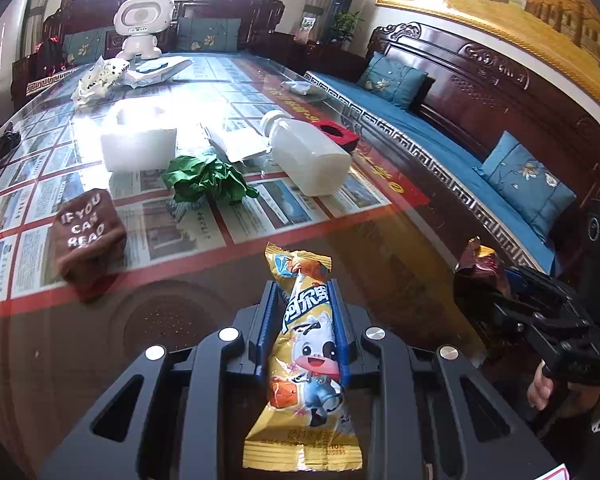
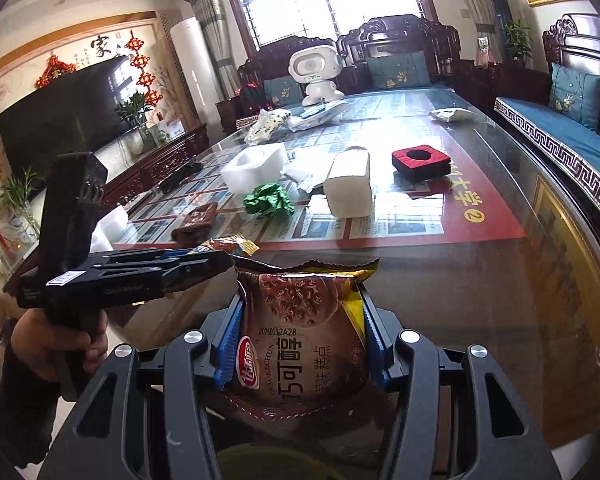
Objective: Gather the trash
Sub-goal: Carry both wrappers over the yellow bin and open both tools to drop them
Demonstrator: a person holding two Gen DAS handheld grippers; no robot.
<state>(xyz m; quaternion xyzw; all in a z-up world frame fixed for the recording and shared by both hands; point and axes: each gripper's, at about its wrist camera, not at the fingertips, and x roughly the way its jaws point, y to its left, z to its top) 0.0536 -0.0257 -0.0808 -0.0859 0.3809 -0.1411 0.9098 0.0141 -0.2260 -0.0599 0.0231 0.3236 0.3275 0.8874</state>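
In hand, two items. Your left gripper (image 1: pixel 306 316) is clamped on a yellow wrapper (image 1: pixel 306 364), held above the near edge of the table (image 1: pixel 380 248). Your right gripper (image 2: pixel 302 332) is clamped on a brown packet (image 2: pixel 304 340), likewise off the glass.

Left on the table, by my reading of what counts as trash:
- green crumple (image 1: pixel 208 178), centre
- white bottle (image 1: pixel 308 156), lying on its side just right of it
- foam block (image 1: pixel 138 150), to its left
- torn paper (image 1: pixel 240 144), between foam and bottle
- spotted bag (image 1: pixel 98 80) and flat white pack (image 1: pixel 156 70), far end
- small packet (image 2: pixel 452 114), far right edge

Doubtful: brown sock (image 1: pixel 88 236), red-and-black pad (image 2: pixel 420 160), toy robot (image 1: pixel 142 26).

No bin shows in either view. Judged early: two held, most uncollected.
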